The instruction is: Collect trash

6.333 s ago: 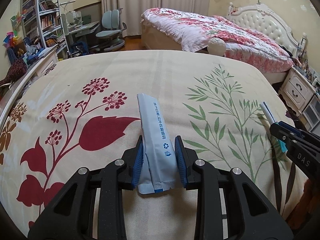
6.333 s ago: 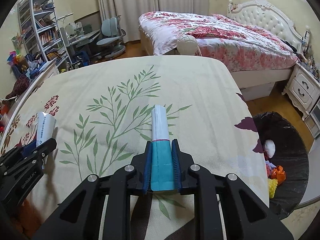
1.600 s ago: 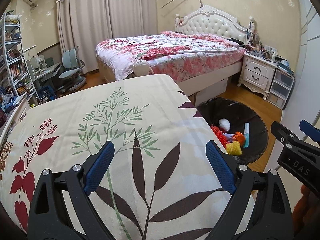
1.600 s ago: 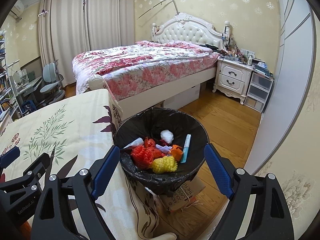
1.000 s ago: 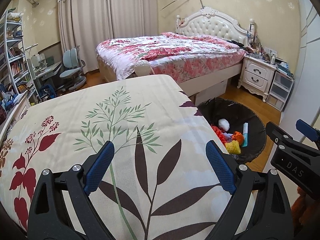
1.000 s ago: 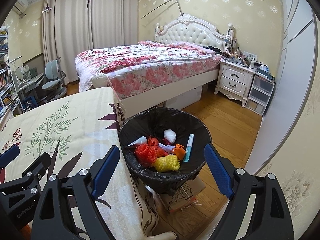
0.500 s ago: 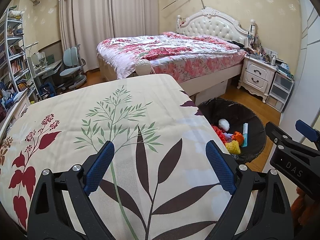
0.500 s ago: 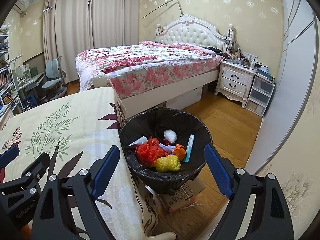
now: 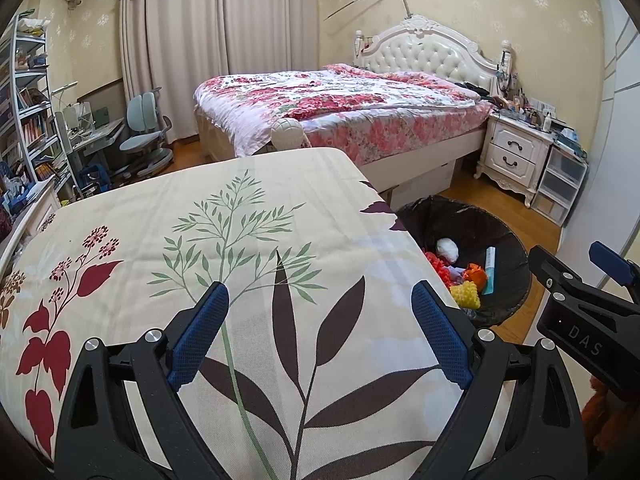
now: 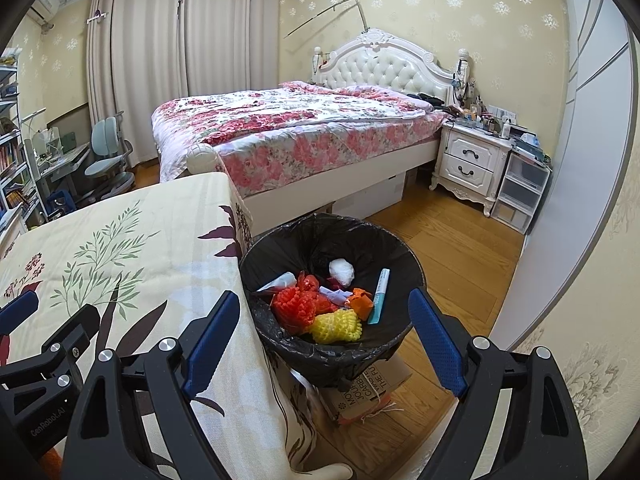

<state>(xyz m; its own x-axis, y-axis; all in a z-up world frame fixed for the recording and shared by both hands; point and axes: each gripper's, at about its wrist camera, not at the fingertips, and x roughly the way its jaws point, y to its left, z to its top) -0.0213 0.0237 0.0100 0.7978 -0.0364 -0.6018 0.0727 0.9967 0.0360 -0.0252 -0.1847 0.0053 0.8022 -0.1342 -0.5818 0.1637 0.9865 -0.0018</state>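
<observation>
- My right gripper (image 10: 324, 328) hangs over the black-lined bin (image 10: 400, 340) beside the table's (image 9: 240, 216) edge — jaws apart, empty.
- My left gripper (image 9: 320, 320) — jaws apart over the table.

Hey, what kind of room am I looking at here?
Most likely a home bedroom: a made bed with a tufted white headboard, a nightstand beside it, and a study desk with a chair by the curtains.
</observation>
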